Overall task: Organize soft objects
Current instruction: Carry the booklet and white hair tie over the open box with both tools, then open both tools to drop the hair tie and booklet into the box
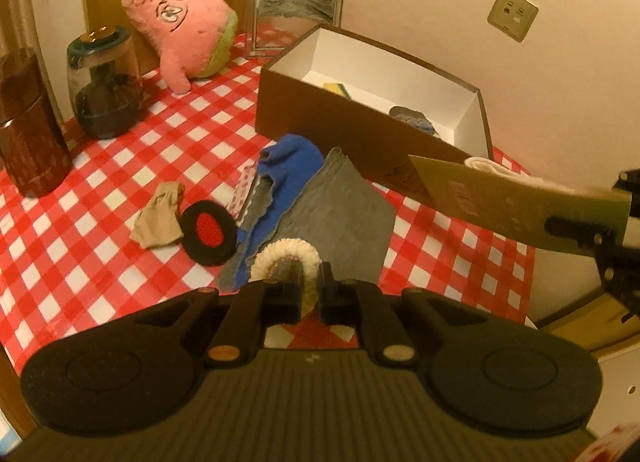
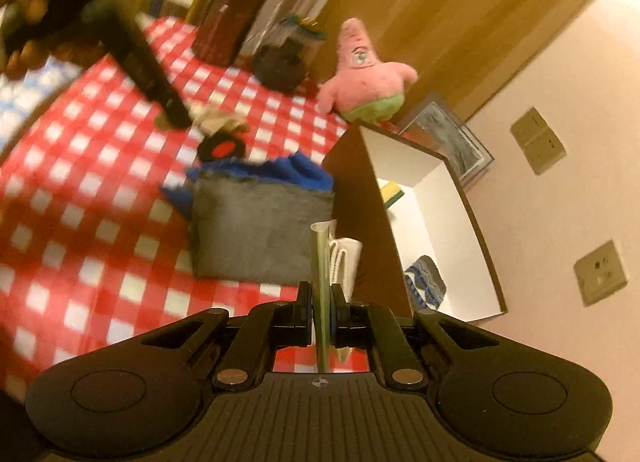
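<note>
My left gripper (image 1: 310,284) is shut on a cream scrunchie (image 1: 280,256) and holds it above the grey cloth (image 1: 340,206) and blue cloth (image 1: 294,158). A beige sock (image 1: 160,218), a black pad with a red centre (image 1: 208,230) and a pink patterned piece (image 1: 244,190) lie to their left. My right gripper (image 2: 321,296) is shut on a flat green card packet (image 2: 320,262) with white fabric (image 2: 346,258) on it, next to the open brown box (image 2: 436,198). The box holds a yellow-green sponge (image 2: 390,192) and a blue-grey item (image 2: 426,276).
A pink star plush (image 1: 188,30), a glass jar (image 1: 106,82) and a dark red canister (image 1: 28,122) stand at the back of the red checked table (image 1: 100,262). A framed picture (image 1: 294,12) leans on the wall. The table's edge (image 1: 532,302) runs at the right.
</note>
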A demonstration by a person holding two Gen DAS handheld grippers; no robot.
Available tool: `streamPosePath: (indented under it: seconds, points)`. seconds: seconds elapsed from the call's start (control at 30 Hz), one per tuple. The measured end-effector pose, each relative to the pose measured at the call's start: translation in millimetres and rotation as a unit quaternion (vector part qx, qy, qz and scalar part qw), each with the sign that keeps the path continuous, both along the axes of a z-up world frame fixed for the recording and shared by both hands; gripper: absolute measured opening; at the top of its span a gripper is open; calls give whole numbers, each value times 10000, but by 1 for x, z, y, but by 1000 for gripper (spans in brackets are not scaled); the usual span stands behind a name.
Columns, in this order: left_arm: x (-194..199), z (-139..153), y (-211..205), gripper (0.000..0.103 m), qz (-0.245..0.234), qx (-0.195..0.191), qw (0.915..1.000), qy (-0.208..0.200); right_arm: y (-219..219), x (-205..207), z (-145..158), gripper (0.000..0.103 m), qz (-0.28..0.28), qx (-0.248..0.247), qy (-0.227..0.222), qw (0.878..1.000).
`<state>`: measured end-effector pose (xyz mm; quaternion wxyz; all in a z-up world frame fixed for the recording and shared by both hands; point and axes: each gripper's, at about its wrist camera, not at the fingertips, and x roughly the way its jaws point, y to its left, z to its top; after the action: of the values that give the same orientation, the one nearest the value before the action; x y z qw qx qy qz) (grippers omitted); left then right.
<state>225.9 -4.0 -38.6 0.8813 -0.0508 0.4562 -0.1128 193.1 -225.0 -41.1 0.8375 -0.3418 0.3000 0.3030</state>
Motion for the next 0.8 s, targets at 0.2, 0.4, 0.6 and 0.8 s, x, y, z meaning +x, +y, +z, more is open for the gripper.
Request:
streamPosePath:
  seconds: [0.2,0.4,0.6,0.8]
  points:
    - [32,26,-14,6,-207,66,9994,-279,-21,41,36,8,-423,1214,262,9914]
    - [81,52,-42,6,-432,123,9974,-560,-32,79,64,8,-505,1652,86,9849]
    - [135,64,-78,6,-601,142,9956,-711,-53,122,73,8,-650,1774,-62,9820]
    - [188,57,-113,7,-739,215,9945,-714,-70,170,63,8,-851,1855,-51,9789]
